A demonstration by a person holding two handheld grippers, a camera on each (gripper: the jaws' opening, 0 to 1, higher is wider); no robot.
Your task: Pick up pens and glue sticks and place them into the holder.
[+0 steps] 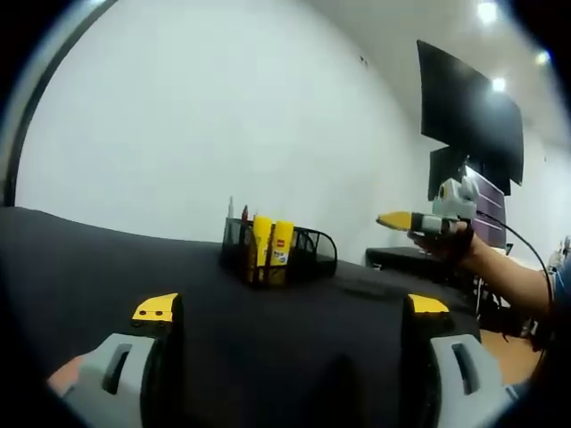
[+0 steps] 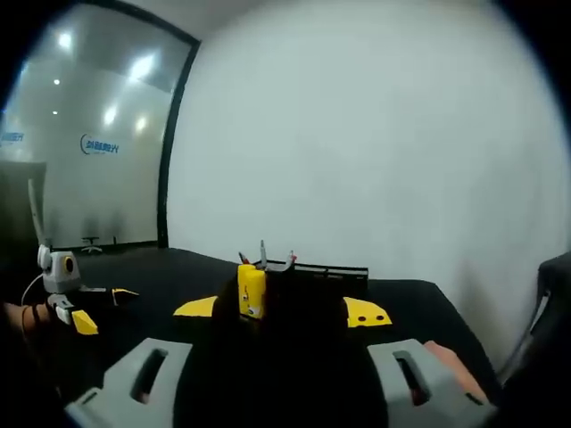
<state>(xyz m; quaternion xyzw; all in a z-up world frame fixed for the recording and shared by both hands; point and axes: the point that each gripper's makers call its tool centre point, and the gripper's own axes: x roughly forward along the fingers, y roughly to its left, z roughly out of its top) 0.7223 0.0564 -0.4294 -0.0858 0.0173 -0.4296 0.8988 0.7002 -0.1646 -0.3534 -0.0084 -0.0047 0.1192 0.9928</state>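
My left claw (image 1: pixel 290 308), in the left gripper view, has its yellow-tipped jaws spread wide apart with nothing between them, low over the black desk (image 1: pixel 107 259). My right claw (image 2: pixel 281 312), in the right gripper view, is clamped on one yellow glue stick (image 2: pixel 251 291), which stands upright between its jaws.

Beyond the left claw, the black mesh holder (image 1: pixel 299 250) stands on the desk. It contains two yellow glue sticks (image 1: pixel 272 242) upright side by side at its front, and at least two pens (image 1: pixel 243 217) rising at its left rear; their exact number cannot be told. In the right gripper view the holder (image 2: pixel 326 270) lies just behind the held glue stick, with three pen tips (image 2: pixel 263 250) showing above its rim.

The desk is covered in plain black and runs to a white wall (image 1: pixel 223 116).

View differences: the left gripper view shows my right claw (image 1: pixel 397 220) held by a hand (image 1: pixel 455 245) at the right, above the desk's far edge, plus two dark wall-mounted screens (image 1: pixel 468 111) and three ceiling lights (image 1: pixel 486 12). The right gripper view shows my left claw (image 2: pixel 89 312) at the left edge, and a glass partition (image 2: pixel 98 134) with a dark frame, reflecting several lights.
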